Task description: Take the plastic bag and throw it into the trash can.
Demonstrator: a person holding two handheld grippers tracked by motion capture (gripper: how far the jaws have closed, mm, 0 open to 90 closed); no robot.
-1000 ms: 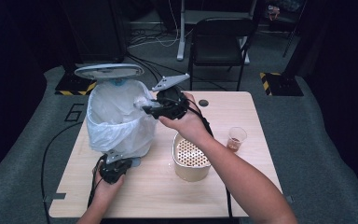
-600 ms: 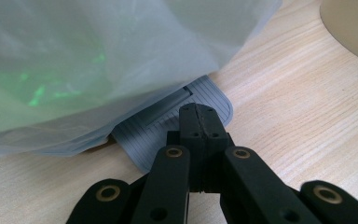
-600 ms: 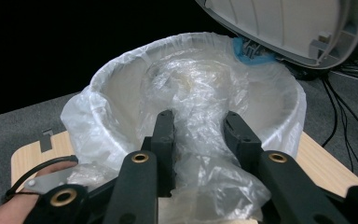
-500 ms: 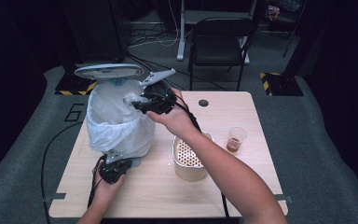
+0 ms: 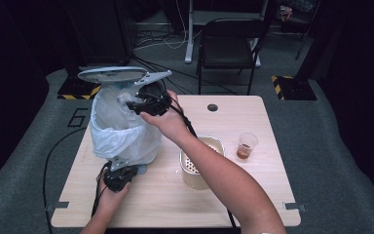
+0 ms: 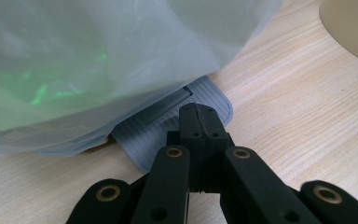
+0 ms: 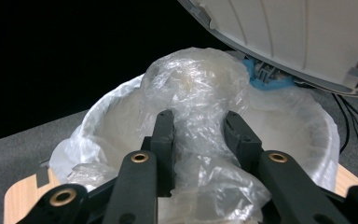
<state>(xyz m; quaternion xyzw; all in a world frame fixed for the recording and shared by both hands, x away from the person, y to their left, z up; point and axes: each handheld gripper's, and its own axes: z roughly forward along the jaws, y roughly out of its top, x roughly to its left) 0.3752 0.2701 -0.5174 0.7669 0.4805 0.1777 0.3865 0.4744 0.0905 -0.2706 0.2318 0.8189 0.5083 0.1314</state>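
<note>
A pedal bin (image 5: 121, 134) lined with a white bag stands at the table's left, its grey lid (image 5: 112, 74) raised. My right gripper (image 5: 132, 104) hovers over the bin's mouth, shut on a crumpled wad of clear plastic (image 5: 126, 97). In the right gripper view the wad (image 7: 196, 88) bulges between and above the jaws of my right gripper (image 7: 199, 126), with the liner's rim (image 7: 98, 109) below and the lid (image 7: 298, 32) overhead. My left gripper (image 5: 121, 171) sits low at the bin's foot. Its jaws are shut, and the left gripper (image 6: 199, 114) rests its tips on the grey ribbed pedal (image 6: 163, 128).
A beige perforated container (image 5: 199, 168) stands mid-table under my right forearm. A clear cup of brown liquid (image 5: 246, 145) is to its right. The wooden table (image 5: 175, 207) has a cable hole (image 5: 212, 107) at the back. A folding chair (image 5: 229, 39) stands beyond it.
My right hand has carried the plastic wad leftward, from the bin's right edge to over its opening under the lid. The left hand has stayed on the pedal.
</note>
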